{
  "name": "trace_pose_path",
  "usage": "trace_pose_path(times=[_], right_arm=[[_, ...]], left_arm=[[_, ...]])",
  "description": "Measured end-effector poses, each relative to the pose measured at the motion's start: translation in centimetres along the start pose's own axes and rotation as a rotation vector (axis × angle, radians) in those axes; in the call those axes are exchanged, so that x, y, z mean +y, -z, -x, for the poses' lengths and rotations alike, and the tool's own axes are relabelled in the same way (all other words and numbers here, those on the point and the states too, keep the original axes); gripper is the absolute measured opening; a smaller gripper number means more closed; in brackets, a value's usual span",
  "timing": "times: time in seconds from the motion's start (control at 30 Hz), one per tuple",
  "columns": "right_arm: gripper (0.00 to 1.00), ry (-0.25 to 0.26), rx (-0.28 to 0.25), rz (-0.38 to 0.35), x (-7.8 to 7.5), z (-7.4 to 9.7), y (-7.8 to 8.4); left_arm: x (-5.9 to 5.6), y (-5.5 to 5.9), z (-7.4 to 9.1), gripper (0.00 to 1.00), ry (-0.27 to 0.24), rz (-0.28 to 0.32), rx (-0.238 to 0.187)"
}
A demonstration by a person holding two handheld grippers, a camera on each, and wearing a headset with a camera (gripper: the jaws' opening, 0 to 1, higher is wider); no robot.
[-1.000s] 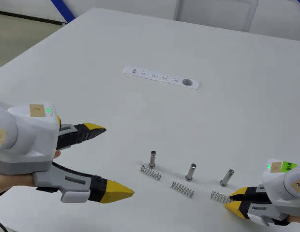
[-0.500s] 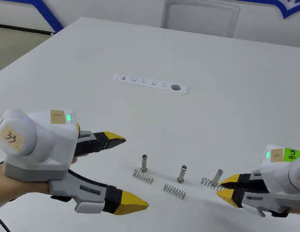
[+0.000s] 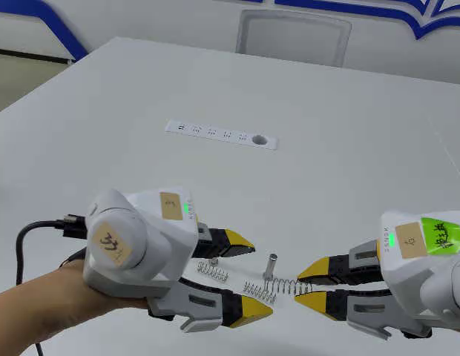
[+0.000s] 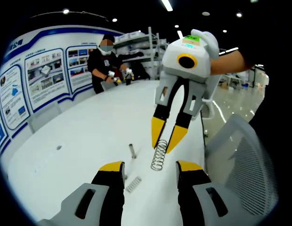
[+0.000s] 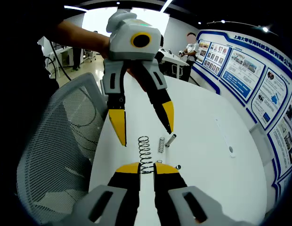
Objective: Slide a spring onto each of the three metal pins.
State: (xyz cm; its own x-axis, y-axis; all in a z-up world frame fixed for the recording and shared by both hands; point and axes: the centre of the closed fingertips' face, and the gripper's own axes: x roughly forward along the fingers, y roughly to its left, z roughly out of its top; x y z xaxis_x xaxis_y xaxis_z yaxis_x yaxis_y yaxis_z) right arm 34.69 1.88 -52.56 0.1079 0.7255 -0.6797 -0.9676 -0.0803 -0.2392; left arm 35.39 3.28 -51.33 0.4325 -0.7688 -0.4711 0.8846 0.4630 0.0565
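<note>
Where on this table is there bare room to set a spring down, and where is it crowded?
Free: the broad table stretch between the power strip and the pins, and both sides of the strip. Crowded: the near edge, where the left gripper, right gripper, springs and pins bunch together.

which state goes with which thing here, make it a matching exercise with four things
Things:
1. left gripper
2. right gripper
3. pin
4. power strip

States:
a. stands upright on the table
b. open, holds nothing
c. lies flat, far across the table
d. shut on a spring

Pairs: 1-b, 2-d, 3-a, 4-c
</note>
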Motion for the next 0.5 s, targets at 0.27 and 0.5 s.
trace_pose_path(times=[0.27, 0.5], right_arm=[[0.11, -0.007, -0.006, 0.023, 0.4, 0.0, -0.8], [0.11, -0.023, -0.016, 0.038, 0.9, -0.6, -1.9]], left_arm=[[-1.1, 1.0, -0.5, 0.27, 0.04, -0.026, 0.074], [-1.4, 2.3, -0.5, 0.15, 0.05, -0.107, 0.168]])
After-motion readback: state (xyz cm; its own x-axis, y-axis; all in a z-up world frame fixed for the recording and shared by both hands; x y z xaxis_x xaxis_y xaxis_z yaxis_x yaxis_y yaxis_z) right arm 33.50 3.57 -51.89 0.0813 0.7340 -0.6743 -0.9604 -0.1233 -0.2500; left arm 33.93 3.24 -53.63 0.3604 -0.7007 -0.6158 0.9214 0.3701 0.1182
